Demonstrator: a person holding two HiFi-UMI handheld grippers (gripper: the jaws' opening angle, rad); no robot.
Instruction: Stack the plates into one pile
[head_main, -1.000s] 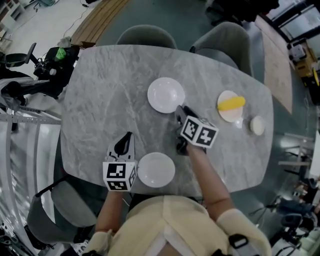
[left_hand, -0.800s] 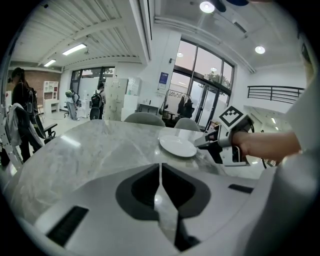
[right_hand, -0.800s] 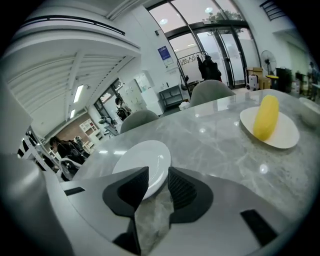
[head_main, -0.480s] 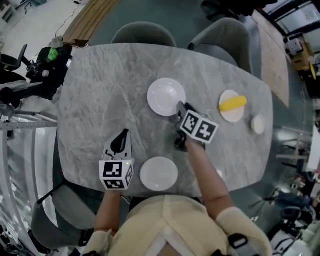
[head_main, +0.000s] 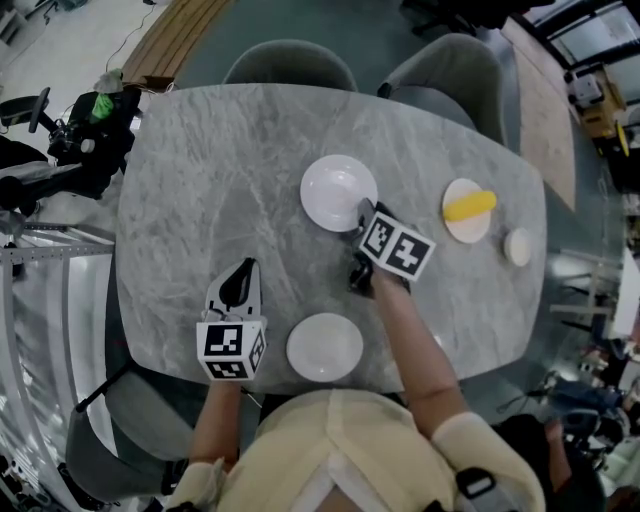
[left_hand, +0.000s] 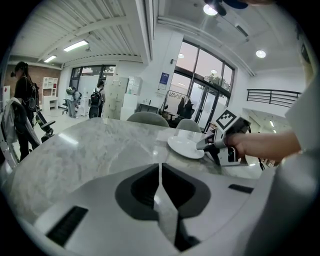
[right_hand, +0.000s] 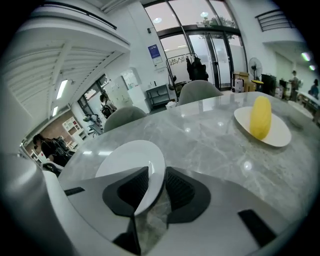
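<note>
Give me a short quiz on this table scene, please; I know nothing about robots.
1. What does the yellow thing lie on?
2. What stands between the right hand-held gripper's jaws? A) the far white plate's rim B) the yellow thing C) nothing
3. True or false: the left hand-held gripper holds the near white plate.
Key: 1. A plate of its own, at the table's right side. 2. A; the jaws have just been opening and straddle the rim without pinching it. 3. False; its jaws are together and empty, beside that plate.
</note>
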